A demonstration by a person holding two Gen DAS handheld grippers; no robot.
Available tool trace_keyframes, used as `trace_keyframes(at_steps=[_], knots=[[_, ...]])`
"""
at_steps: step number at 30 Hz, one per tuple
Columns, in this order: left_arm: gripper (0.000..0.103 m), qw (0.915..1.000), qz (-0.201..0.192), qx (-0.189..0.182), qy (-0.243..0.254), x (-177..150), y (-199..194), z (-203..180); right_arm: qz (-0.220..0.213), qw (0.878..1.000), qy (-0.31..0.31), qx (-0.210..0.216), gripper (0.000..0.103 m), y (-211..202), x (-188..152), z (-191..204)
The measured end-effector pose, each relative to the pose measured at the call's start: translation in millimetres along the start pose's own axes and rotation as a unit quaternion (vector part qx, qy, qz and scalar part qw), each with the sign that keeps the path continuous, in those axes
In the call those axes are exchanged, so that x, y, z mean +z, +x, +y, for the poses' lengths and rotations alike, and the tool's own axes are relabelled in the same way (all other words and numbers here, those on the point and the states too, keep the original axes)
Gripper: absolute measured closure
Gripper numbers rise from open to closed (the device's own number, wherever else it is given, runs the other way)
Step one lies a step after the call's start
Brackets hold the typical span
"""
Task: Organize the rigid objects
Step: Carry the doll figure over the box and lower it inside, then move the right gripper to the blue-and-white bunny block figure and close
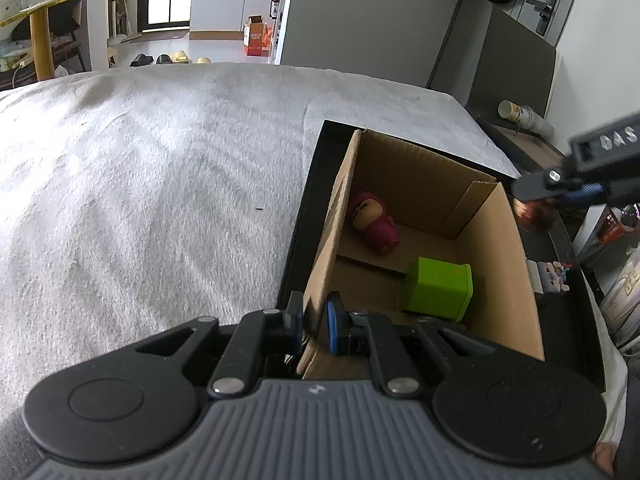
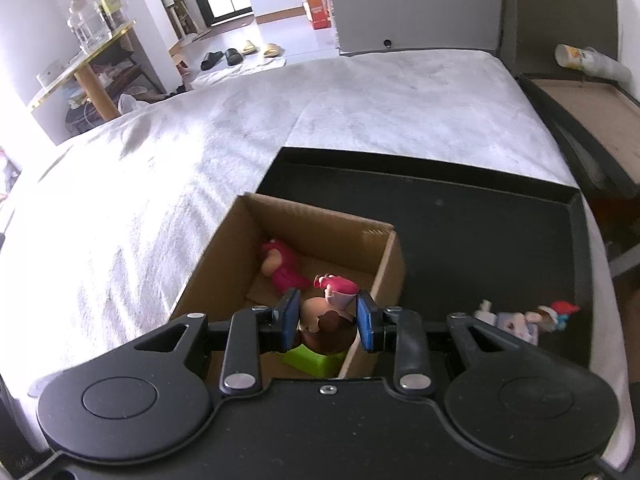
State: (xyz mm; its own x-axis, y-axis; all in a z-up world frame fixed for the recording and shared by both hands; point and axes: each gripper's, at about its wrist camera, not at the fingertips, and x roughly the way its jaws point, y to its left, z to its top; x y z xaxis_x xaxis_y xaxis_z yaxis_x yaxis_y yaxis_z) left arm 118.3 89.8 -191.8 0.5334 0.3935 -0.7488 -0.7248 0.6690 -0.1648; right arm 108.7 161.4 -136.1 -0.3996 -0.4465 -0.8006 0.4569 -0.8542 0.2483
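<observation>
With the left tool [image 1: 314,322] clamped on the cardboard box [image 1: 496,240] wall, the right tool [image 2: 329,320], gripping a brown-haired figurine [image 2: 326,326], should release low beside the green cube [image 1: 438,288].

The only letters that can be read are white "DAS", on the black body of the right claw [image 1: 560,196], above the cardboard box [image 1: 496,248].

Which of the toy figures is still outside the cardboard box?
The pale figure with the red cap, lying on the black tray right of the cardboard box. The pink figure lies inside; the brown-haired figure is in the right gripper.
</observation>
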Motion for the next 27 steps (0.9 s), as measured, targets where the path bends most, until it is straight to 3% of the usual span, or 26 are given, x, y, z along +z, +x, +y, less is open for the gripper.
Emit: trace_keyframes(at_steps=[9, 27], knots=[[0.092, 1.0000, 0.007, -0.003, -0.003, 1, 2, 1, -0.035, 0.999, -0.002, -0.006, 0.060, -3, 6, 6], [0.092, 0.9984, 0.028, 0.047, -0.016, 6, 3, -14, -0.031, 0.992, 0.099, -0.065, 0.055, -32, -42, -87]])
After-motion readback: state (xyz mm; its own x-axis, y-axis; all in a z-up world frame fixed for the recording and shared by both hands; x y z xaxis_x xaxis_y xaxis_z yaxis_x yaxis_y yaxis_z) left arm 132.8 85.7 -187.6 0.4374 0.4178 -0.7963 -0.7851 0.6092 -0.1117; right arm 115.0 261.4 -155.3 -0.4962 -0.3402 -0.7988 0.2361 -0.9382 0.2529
